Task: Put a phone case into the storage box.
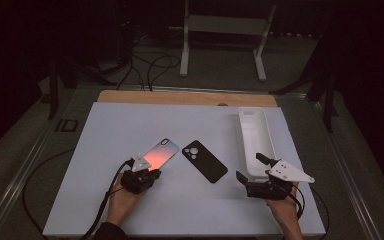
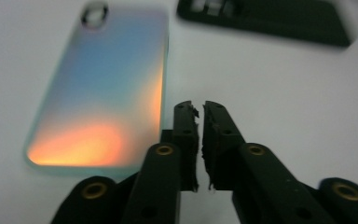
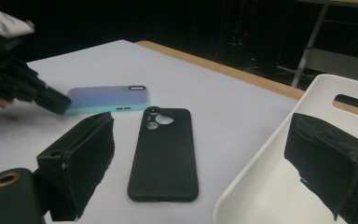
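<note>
there, the left gripper had its jaws nearly shut with a thin slit between them, clasping nothing, just beside the near end of the iridescent phone case, perhaps brushing its edge. the right gripper stood wide open and empty, one jaw over the white tray. the black phone case lay flat between both on the white table.

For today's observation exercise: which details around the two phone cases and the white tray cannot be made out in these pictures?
- Iridescent case: near end covered by the left gripper in the high view.
- Black case: blurred and cut by the top edge in the left gripper view.
- White tray: inside partly hidden by a jaw of the right gripper, right gripper view.
</note>
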{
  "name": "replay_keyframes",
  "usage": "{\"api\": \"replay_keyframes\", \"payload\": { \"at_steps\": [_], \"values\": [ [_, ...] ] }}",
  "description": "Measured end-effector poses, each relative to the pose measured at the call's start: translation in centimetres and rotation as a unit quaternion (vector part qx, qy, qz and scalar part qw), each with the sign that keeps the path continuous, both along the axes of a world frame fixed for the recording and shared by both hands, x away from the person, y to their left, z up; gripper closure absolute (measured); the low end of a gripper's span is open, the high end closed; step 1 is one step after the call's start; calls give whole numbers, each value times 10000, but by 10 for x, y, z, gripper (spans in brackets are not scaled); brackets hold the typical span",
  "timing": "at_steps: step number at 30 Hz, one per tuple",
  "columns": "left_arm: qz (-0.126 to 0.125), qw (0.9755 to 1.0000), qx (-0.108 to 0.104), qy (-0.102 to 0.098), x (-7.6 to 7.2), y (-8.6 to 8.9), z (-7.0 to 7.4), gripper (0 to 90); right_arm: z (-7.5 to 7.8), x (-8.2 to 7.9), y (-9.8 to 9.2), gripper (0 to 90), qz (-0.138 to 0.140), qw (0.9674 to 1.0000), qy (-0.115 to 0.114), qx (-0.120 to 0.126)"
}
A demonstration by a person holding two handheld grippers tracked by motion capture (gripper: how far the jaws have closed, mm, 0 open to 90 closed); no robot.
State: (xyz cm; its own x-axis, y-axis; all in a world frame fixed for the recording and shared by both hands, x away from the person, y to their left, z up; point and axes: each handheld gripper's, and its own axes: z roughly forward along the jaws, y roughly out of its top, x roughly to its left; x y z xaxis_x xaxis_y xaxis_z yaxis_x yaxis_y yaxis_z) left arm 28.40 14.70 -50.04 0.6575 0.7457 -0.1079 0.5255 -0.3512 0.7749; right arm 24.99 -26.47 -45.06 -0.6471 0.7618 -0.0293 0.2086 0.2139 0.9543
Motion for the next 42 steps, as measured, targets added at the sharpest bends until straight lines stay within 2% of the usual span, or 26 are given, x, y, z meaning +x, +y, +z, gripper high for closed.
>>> {"api": "replay_keyframes", "payload": {
  "at_steps": [2,3,4,5,7,9,12,13,15,17,20,21,22,25,30,37,40,42],
  "values": [
    [65,9995,-174,-247,-6,9,12,764,0,1,0,83,0,10000,-18,-8],
    [65,9995,-174,-247,-6,9,12,717,0,1,0,83,0,10000,-18,-8],
    [119,9983,-290,-493,-14,20,24,717,0,2,0,83,14,10000,-20,-10],
    [119,9975,-332,-611,-18,26,29,626,1,2,0,94,68,9999,-92,-12],
    [179,9947,-402,-933,-27,39,39,580,2,3,0,94,79,9998,-155,-17],
    [227,9914,-615,-1129,-36,53,47,521,3,4,0,93,94,9998,-165,35],
    [568,9850,-658,-1489,-48,71,55,343,4,6,0,93,124,9998,-157,63],
    [687,9839,-613,-1530,-51,76,57,269,4,6,0,93,145,9997,-149,85],
    [915,9819,-504,-1580,-55,83,58,156,5,8,0,93,173,9997,-125,141],
    [1043,9802,-487,-1610,-59,90,58,99,6,10,1,92,153,9998,-83,112],
    [1093,9801,-478,-1588,-59,93,58,48,5,11,0,92,163,9996,-50,214],
    [1115,9803,-471,-1560,-61,100,56,48,5,11,0,92,163,9996,-50,214],
    [1146,9798,-488,-1562,-61,101,55,10,1,9,-1,88,165,9996,-27,241],
    [1202,9784,-496,-1609,-62,104,53,4,-4,5,-3,87,126,9995,11,296],
    [1190,9778,-499,-1653,-61,101,50,2,-9,-1,-6,87,92,9993,45,356],
    [1207,9769,-517,-1685,-61,100,55,0,-10,-4,-5,87,119,9996,23,267],
    [1178,9790,-515,-1581,-57,99,59,0,-11,-4,-4,87,109,9996,46,259],
    [1120,9822,-502,-1421,-53,96,62,0,-11,-4,-4,87,116,9996,40,248]
  ]
}}
